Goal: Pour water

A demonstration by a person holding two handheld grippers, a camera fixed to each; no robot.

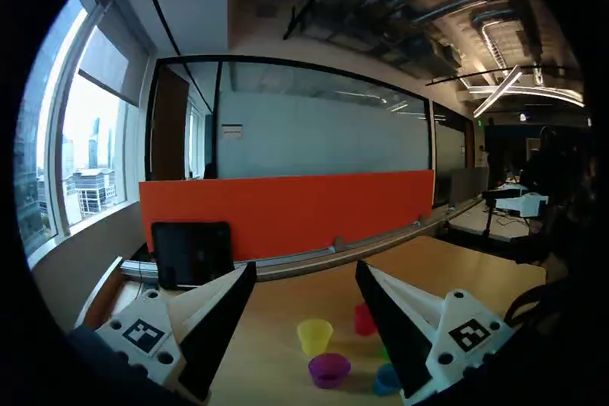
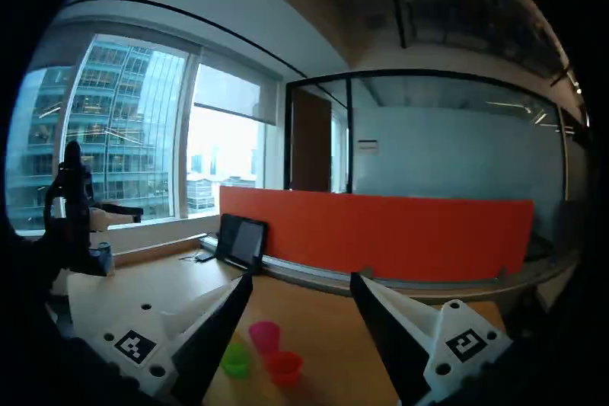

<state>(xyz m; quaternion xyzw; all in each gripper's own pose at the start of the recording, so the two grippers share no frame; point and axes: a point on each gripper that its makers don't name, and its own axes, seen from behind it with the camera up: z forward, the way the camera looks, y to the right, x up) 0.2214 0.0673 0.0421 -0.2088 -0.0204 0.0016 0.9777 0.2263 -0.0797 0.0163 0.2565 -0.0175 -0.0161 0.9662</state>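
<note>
Left gripper [image 1: 304,264]: held wide open; nothing is held in it.
Right gripper [image 2: 301,276]: held wide open; nothing is held in it.
Cups, left gripper view: a yellow cup [image 1: 314,336], a purple cup [image 1: 329,369] and a blue cup [image 1: 387,379] are set on the table [image 1: 266,345], in front of the orange board [image 1: 289,212].
Cups, right gripper view: a green cup [image 2: 236,359], a pink cup [image 2: 265,336] and a red cup [image 2: 283,366] are seen in front of the orange board.
Tablet [image 1: 192,254]: stood just in front of the orange board's left end.
Glass wall [image 1: 320,132]: seen behind the orange board.

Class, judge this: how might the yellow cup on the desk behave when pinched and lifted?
The yellow cup looks small and thin-walled, so probably light and easily squashed. It narrows toward its base, so a nudge might tip it.
</note>
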